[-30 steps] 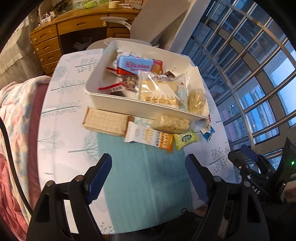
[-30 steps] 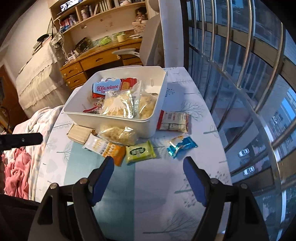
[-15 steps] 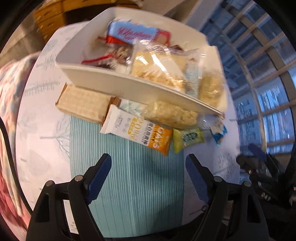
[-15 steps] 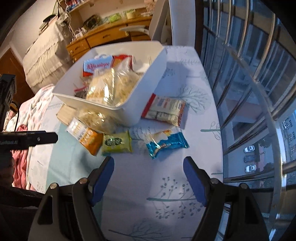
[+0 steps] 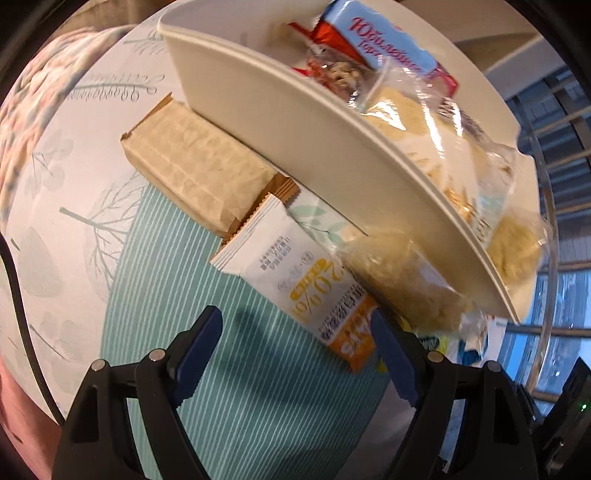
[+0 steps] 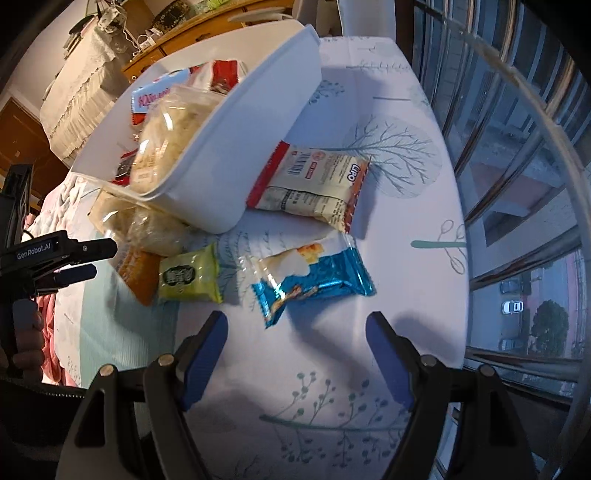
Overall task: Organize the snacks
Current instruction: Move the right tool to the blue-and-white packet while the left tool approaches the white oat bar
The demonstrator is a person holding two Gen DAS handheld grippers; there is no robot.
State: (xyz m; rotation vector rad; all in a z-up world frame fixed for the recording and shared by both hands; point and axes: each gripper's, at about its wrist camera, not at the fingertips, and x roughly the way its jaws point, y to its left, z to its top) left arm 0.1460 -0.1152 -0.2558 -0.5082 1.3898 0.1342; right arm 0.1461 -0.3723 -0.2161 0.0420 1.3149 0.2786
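Note:
A white bin [image 5: 295, 122] [image 6: 240, 147] holds several snack packs on a round table. In front of it lie a tan wafer pack [image 5: 195, 162], a white-and-orange oat bar [image 5: 306, 284] [image 6: 138, 273], a clear bag of puffed snack [image 5: 402, 280] [image 6: 147, 229], a green packet [image 6: 190, 275], a blue packet [image 6: 314, 277] and a red-edged white pack [image 6: 314, 184]. My left gripper [image 5: 295, 332] hangs open just above the oat bar's orange end. My right gripper [image 6: 295, 332] stands open just short of the blue packet. Neither holds anything.
The table's cloth [image 6: 388, 332] is white with tree prints and has a teal striped panel [image 5: 240, 387]. A railed window [image 6: 517, 184] runs along the right. A pink blanket [image 5: 22, 110] lies at the left, a wooden desk [image 6: 207, 26] behind the bin.
Both grippers have come down toward the table. The left now hangs over the oat bar, and the right has swung rightward over the blue packet. Their jaws stay as wide as before.

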